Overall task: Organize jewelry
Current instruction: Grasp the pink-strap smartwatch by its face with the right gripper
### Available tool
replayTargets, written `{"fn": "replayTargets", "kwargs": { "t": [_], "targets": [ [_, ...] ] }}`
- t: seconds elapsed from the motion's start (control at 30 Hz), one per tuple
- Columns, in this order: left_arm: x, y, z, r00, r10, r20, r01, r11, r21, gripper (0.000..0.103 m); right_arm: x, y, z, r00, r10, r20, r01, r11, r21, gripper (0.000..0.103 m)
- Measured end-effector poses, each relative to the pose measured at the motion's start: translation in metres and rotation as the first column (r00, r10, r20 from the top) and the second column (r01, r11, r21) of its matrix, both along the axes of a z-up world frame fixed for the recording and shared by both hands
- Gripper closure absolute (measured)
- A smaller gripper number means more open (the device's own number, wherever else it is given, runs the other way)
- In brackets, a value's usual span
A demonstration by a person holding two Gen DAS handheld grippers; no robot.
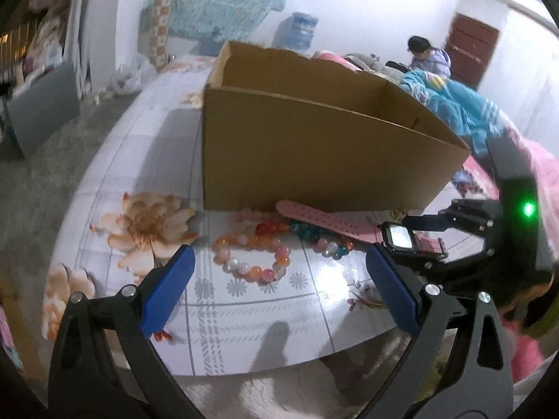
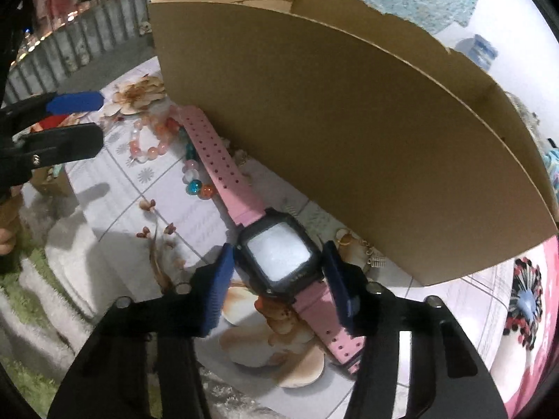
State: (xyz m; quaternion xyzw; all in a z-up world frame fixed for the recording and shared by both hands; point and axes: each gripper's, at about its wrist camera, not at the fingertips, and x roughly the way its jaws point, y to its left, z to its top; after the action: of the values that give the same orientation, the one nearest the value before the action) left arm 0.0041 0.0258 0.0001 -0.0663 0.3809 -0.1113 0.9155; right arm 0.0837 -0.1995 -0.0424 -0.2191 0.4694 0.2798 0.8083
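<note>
One pink-strapped watch (image 2: 276, 262) lies flat on the table (image 2: 132, 216), its black case between the blue pads of the right hand-held gripper (image 2: 277, 276), which closes narrowly on its sides. Beyond it stands one open cardboard box (image 2: 349, 122). The left hand-held gripper (image 1: 279, 286) hangs wide apart, with two bead bracelets just ahead: an orange-white one (image 1: 251, 262) and a teal-mixed one (image 1: 325, 241).

Soft indoor light, heavy fisheye warp.
We see glare on the watch face (image 2: 277, 256), blurred background, dark corners.
</note>
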Motion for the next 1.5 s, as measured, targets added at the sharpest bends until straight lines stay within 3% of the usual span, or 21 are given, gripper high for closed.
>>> {"fn": "replayTargets", "kwargs": {
  "t": [0.1, 0.23, 0.4, 0.53, 0.6, 0.8, 0.9, 0.97, 1.03, 1.23, 1.43, 1.5],
  "targets": [
    [-0.001, -0.018, 0.003, 0.998, -0.044, 0.036, 0.040, 0.994, 0.102, 0.008, 0.004, -0.005, 0.002, 0.999, 0.025, -0.019, -0.025, 1.000, 0.004, 0.053],
    [-0.005, -0.043, 0.006, 0.991, -0.113, 0.072, 0.095, 0.973, 0.212, 0.008, 0.014, -0.023, 0.006, 0.994, 0.032, -0.109, -0.022, 0.995, 0.095, 0.053],
    [-0.010, -0.079, 0.001, 0.973, -0.208, 0.099, 0.158, 0.914, 0.374, 0.011, 0.032, -0.053, 0.008, 0.970, 0.028, -0.241, 0.030, 0.971, 0.236, 0.053],
    [-0.003, -0.110, -0.007, 0.956, -0.282, 0.086, 0.195, 0.823, 0.534, 0.033, 0.040, -0.067, 0.006, 0.949, 0.051, -0.311, 0.055, 0.945, 0.323, 0.053],
    [0.000, -0.119, -0.009, 0.946, -0.315, 0.070, 0.223, 0.795, 0.563, 0.037, 0.045, -0.078, 0.006, 0.938, 0.067, -0.339, 0.066, 0.929, 0.365, 0.053],
    [0.012, -0.142, -0.019, 0.920, -0.392, 0.009, 0.305, 0.729, 0.612, 0.054, 0.046, -0.078, 0.003, 0.937, 0.104, -0.332, 0.042, 0.913, 0.407, 0.053],
    [0.019, -0.150, -0.022, 0.917, -0.398, -0.018, 0.321, 0.712, 0.625, 0.069, 0.046, -0.082, 0.007, 0.938, 0.115, -0.327, 0.035, 0.906, 0.422, 0.053],
    [0.022, -0.151, -0.024, 0.917, -0.398, -0.030, 0.330, 0.715, 0.616, 0.083, 0.046, -0.078, 0.004, 0.937, 0.120, -0.327, 0.037, 0.899, 0.436, 0.053],
    [0.024, -0.152, -0.023, 0.919, -0.394, -0.032, 0.332, 0.726, 0.602, 0.086, 0.043, -0.076, 0.000, 0.943, 0.108, -0.316, 0.043, 0.899, 0.435, 0.053],
    [0.036, -0.142, -0.012, 0.924, -0.378, -0.050, 0.352, 0.794, 0.496, 0.094, 0.020, -0.081, 0.009, 0.980, 0.061, -0.190, 0.020, 0.918, 0.397, 0.047],
    [0.054, -0.134, -0.006, 0.931, -0.359, -0.068, 0.351, 0.826, 0.441, 0.097, -0.001, -0.090, 0.012, 0.999, -0.022, -0.049, 0.035, 0.955, 0.293, 0.047],
    [0.053, -0.134, -0.006, 0.932, -0.355, -0.068, 0.349, 0.834, 0.428, 0.097, -0.006, -0.089, 0.012, 0.999, -0.035, 0.003, 0.033, 0.965, 0.259, 0.052]
  ]
}}
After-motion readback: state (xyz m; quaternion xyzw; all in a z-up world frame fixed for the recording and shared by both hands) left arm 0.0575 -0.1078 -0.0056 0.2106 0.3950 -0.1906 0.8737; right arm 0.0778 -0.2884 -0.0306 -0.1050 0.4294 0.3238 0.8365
